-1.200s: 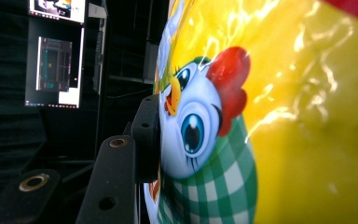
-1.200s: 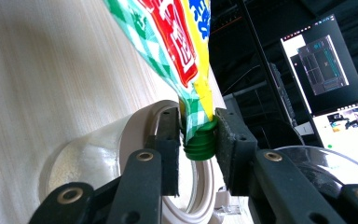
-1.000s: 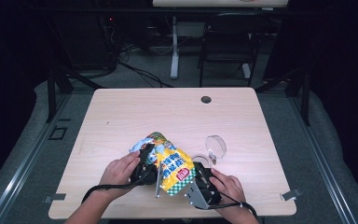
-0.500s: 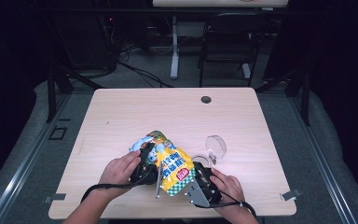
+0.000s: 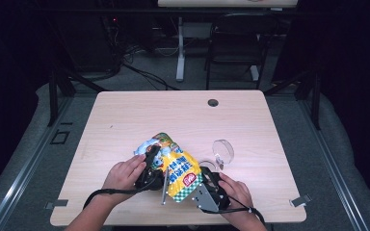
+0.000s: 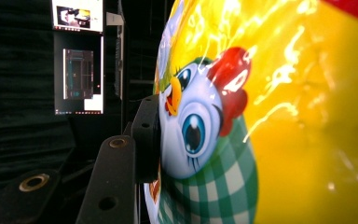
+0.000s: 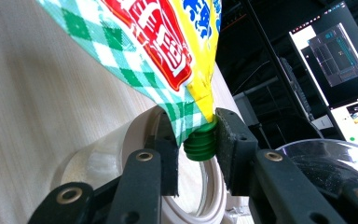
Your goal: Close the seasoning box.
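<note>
Yellow glossy plastic refill pouch (image 5: pixel 180 169) with green-check base, red label and cartoon chick print, lying over the near middle of the light wooden table (image 5: pixel 125 115), held between both grippers. Left gripper (image 5: pixel 150 166) clamps the pouch body; in the left gripper view one black pad (image 6: pixel 147 135) presses into the bulging film (image 6: pixel 270 121) by the chick face, the other jaw is hidden behind the pouch. Right gripper (image 5: pixel 211 187) is closed on the small green ribbed screw spout (image 7: pixel 200 142) at the pouch corner, pads on either side of it, and one pad also traps a flap of the check film. A clear round plastic container (image 5: pixel 223 151) sits just beside, on the right; a pale round rim (image 7: pixel 135 140) lies right under the spout.

Risks, as judgement: the left squeeze is on a soft, full-looking body, so if the cap loosens, contents could spurt out over the table. The slick film may slide out of the left pads, letting the pouch twist with the cap instead of unscrewing. The trapped flap could tear or block the cap turning. The spout grip looks shallow and could slip off. A jerk could knock the clear container.
</note>
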A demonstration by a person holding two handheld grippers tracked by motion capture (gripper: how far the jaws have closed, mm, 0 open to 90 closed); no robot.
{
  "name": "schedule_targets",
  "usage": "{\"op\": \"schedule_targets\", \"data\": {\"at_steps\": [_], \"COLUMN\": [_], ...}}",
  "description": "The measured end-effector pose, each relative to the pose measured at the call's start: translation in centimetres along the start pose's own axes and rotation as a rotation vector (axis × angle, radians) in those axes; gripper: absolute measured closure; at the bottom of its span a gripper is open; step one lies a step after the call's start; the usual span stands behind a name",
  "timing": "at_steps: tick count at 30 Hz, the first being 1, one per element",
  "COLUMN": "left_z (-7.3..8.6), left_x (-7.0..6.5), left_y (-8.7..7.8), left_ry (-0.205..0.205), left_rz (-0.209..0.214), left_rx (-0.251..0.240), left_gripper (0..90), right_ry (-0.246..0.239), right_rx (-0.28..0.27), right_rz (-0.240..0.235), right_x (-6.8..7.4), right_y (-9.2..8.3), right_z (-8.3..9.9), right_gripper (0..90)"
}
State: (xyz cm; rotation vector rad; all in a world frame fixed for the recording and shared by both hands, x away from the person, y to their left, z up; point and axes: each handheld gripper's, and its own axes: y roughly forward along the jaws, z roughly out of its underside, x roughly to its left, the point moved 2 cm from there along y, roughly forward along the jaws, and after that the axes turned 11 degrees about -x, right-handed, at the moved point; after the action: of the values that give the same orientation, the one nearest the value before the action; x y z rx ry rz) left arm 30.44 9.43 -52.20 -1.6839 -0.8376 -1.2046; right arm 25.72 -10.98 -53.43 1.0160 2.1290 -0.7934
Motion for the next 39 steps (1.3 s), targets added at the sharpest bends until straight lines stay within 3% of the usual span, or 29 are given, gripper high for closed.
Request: {"op": "schedule_targets", "data": {"at_steps": [18, 39], "left_z": [-0.4, -0.6], "left_x": [0.9, 1.1], "left_y": [-0.3, -0.4], "left_ry": [0.052, 0.097], "left_rz": [-0.003, -0.009], "left_rx": [0.014, 0.024], "left_gripper": [60.0, 60.0], "right_ry": [0.065, 0.105], "right_rx": [-0.013, -0.012], "right_rz": [-0.002, -0.010], "right_x": [-0.3, -0.3], "right_y": [-0.1, 0.0], "right_z": [0.0, 0.1], "right_gripper": [71.1, 71.0]}}
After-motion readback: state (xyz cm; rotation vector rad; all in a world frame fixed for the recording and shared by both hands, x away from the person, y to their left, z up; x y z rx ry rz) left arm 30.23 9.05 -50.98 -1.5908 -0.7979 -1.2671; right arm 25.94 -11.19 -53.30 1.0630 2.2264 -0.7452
